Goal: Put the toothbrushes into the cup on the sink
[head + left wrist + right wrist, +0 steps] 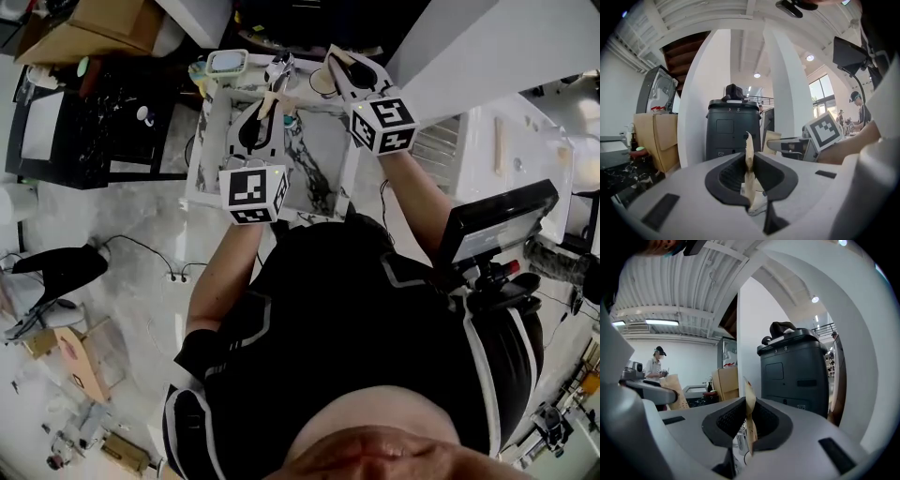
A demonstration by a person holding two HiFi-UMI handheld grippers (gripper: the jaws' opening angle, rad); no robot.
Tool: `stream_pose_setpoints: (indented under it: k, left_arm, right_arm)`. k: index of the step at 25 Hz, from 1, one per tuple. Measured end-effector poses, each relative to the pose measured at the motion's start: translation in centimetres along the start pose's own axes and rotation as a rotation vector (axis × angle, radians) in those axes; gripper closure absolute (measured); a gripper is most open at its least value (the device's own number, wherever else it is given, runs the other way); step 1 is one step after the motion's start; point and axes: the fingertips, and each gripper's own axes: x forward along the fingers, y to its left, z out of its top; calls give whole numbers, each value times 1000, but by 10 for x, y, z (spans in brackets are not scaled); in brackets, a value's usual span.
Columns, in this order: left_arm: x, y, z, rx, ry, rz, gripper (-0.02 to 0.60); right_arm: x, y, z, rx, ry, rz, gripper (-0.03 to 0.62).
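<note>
Workshop floor of pale concrete, seen from above, with a marble-veined sink (202, 150) directly ahead of the person. On its far rim stand a metal faucet (279, 71) and, to the left of it, a pale cup (227, 63) with a greenish rim. Both tools are held over the basin, near each other. The left gripper (749, 161) has its jaws drawn in narrow and pinched on a flat tan toothbrush (749, 149), seen edge-on and projecting upward past the pads. The right gripper (750, 405) is likewise clamped on a second toothbrush (750, 397), also tan and upright. The faucet lies between the two tool tips and close beside the cup. Surroundings: cardboard boxes (94, 28) and a black table (89, 127) at left, a monitor (497, 223) at right, a cable and power strip (174, 277) on the floor. Beyond the jaws stand white columns (780, 93), a dark grey bin (733, 129) and another person (656, 364).
</note>
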Motion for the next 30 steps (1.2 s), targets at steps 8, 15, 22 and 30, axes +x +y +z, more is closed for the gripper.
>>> stream_pose_setpoints:
  k: [8,15,22,30]
  left_arm:
    - [2,8,-21,-16,47,37,528]
    - [-2,3,-33,-29,80,63,528]
    - [-10,6,-41,-22,94,81,528]
    - [-21,3,-42,-25,105,77,528]
  right_arm:
    - [26,-8,-48,40,80,25,546]
    - [29,-19,-81,42,134,20,546]
    - [33,-16,-105,47,166,20,545]
    - [28,-19,-108,31,169,-3,546]
